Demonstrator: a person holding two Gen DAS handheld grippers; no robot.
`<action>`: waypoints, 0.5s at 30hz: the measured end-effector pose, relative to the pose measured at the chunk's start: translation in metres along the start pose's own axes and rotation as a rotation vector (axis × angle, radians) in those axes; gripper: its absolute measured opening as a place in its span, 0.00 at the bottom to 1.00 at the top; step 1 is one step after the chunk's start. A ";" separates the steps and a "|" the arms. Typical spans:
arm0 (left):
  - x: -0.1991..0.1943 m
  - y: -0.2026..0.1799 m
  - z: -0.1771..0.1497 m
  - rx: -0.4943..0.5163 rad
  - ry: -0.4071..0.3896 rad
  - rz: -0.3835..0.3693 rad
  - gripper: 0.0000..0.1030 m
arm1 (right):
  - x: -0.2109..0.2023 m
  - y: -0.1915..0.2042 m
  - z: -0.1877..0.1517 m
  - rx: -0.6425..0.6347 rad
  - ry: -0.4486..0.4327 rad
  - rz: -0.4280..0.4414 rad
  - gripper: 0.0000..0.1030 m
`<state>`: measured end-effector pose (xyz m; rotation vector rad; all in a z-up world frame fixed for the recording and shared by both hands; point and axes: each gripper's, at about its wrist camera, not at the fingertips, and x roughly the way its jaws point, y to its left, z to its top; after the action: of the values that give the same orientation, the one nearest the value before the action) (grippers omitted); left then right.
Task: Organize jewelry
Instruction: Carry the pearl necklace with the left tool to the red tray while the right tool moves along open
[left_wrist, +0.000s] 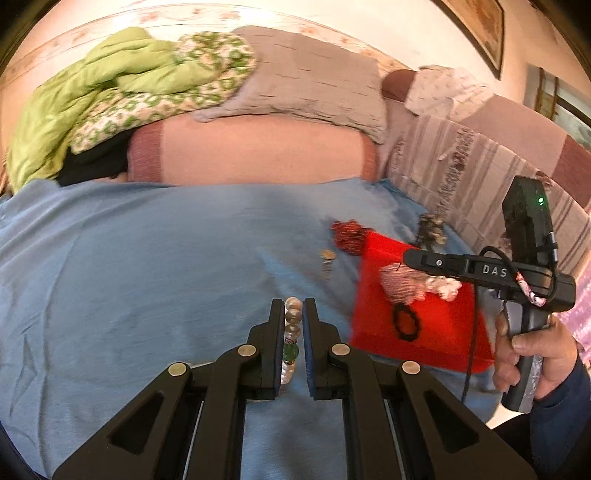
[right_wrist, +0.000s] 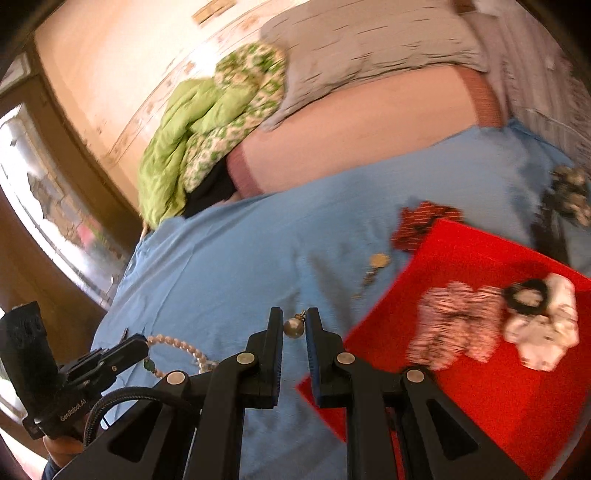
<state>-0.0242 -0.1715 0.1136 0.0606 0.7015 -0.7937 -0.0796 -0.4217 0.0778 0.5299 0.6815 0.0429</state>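
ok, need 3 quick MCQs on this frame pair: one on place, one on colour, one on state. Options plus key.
1. Where does the black hair tie lie?
A. on the red tray
B. on the grey pillow
C. on the green quilt

2. What colour is the sheet under the tray?
A. white
B. blue
C. brown

3. How do the left tongs stand?
A. wide open, nothing between
B. shut on the bead necklace
C. shut on a red cloth

Key: 1 A, the left wrist view shows the tie on the tray's red floor. 2 B, blue fabric surrounds the tray in both views. 3 B, beads sit pinched between the fingers; the right tongs hold the same strand's round end bead.
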 end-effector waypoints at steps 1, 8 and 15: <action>0.003 -0.012 0.004 0.006 0.001 -0.019 0.09 | -0.007 -0.008 0.000 0.017 -0.009 -0.007 0.13; 0.021 -0.086 0.026 0.074 0.013 -0.127 0.09 | -0.065 -0.061 -0.004 0.144 -0.089 -0.074 0.13; 0.059 -0.156 0.022 0.123 0.079 -0.217 0.09 | -0.093 -0.106 -0.015 0.249 -0.098 -0.157 0.13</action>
<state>-0.0875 -0.3268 0.1270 0.1295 0.7416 -1.0470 -0.1755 -0.5258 0.0720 0.7114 0.6345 -0.2161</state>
